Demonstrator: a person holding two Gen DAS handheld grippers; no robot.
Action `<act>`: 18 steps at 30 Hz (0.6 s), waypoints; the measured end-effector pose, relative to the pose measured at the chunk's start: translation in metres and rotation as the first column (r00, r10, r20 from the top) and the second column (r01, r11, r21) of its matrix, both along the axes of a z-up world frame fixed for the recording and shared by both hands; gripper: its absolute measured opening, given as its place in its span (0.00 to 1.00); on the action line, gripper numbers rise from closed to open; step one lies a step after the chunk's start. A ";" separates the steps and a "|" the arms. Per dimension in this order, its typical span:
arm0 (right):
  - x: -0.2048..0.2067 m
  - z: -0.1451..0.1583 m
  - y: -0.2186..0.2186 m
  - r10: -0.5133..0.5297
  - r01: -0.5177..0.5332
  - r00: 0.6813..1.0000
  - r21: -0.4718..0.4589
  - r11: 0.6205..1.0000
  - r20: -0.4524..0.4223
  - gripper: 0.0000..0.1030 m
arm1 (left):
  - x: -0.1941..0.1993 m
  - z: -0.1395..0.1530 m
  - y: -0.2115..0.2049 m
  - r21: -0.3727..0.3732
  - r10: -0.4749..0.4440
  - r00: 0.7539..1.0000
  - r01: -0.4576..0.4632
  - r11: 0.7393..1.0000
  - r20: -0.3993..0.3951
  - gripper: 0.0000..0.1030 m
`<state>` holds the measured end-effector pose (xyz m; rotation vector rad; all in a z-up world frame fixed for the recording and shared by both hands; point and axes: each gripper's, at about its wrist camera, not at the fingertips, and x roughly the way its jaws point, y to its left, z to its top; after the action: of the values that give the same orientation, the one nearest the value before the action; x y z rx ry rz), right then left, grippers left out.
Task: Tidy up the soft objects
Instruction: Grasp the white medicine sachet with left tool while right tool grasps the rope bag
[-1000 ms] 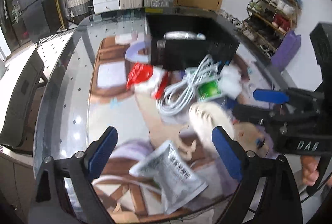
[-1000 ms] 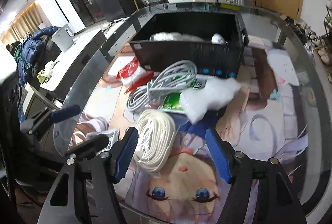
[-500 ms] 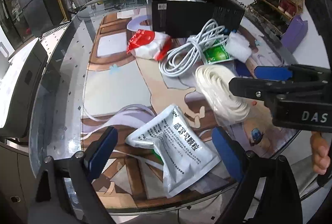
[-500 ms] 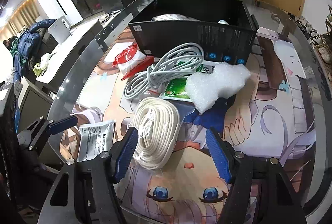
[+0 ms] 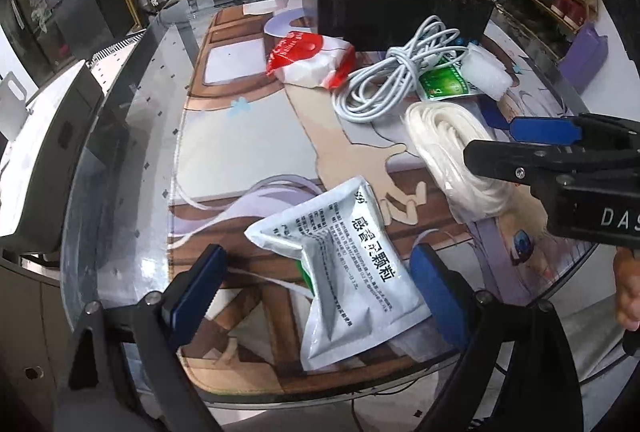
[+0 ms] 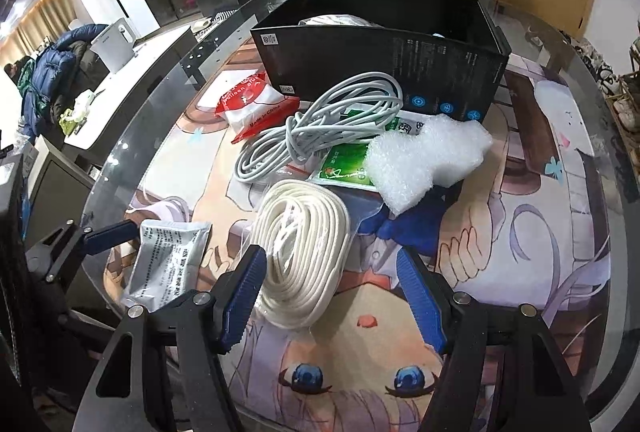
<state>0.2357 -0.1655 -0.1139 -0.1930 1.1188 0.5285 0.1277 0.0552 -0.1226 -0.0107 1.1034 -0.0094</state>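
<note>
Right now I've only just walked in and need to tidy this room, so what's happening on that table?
A person is sorting soft things with two handheld grippers. The left gripper is open around a silver pouch; the right gripper is open over a bagged white rope coil. Neither grips anything. A grey cable, red packet and bubble wrap lie before the black box.

The table [image 5: 120, 135] is glossy glass over a smooth printed mat [image 6: 520, 232]. The pouch [image 5: 340, 272] is shiny foil, the box [image 6: 380, 71] matt black card, the foam [image 6: 420, 159] rough and white.
</note>
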 end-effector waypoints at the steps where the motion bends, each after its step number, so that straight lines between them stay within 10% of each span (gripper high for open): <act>1: 0.001 -0.001 0.001 -0.002 0.002 1.000 -0.002 1.000 0.002 0.73 | 0.000 0.000 0.001 -0.003 0.000 1.000 0.000 1.000 -0.002 0.90; 7: 0.004 -0.006 0.012 0.001 -0.001 1.000 0.013 1.000 -0.008 0.81 | -0.003 0.008 -0.010 -0.003 -0.079 0.997 0.079 0.997 0.020 0.41; 18: 0.001 -0.012 0.028 0.053 -0.052 0.998 -0.019 0.998 0.030 0.83 | -0.002 0.009 -0.006 -0.031 -0.076 0.997 0.077 0.997 0.016 0.39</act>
<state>0.2370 -0.1377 -0.1256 -0.2459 1.0916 0.5608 0.1253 0.0493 -0.1132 0.0036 1.0884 -0.0952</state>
